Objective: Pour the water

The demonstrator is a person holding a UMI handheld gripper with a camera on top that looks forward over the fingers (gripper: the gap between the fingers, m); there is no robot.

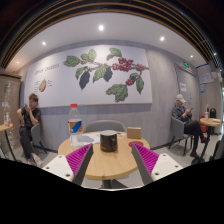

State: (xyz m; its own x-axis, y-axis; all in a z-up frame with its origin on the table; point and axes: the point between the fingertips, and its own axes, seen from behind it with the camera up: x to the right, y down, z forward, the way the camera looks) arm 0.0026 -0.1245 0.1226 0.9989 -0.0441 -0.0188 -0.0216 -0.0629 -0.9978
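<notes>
Standing spread wide, the fingers (112,160) hold nothing, their magenta pads (146,158) ridged and angled inward; between them at twelve o'clock a small dark cylindrical cup (108,142) rests upright on the round, smooth wooden bench (110,165); beyond the left finger, at about ten o'clock, a clear plastic bottle (74,122) with a red cap and blue label stands upright near the bench's far rim; at one o'clock sits a tan box (134,132); a person (31,118) sits far left.
</notes>
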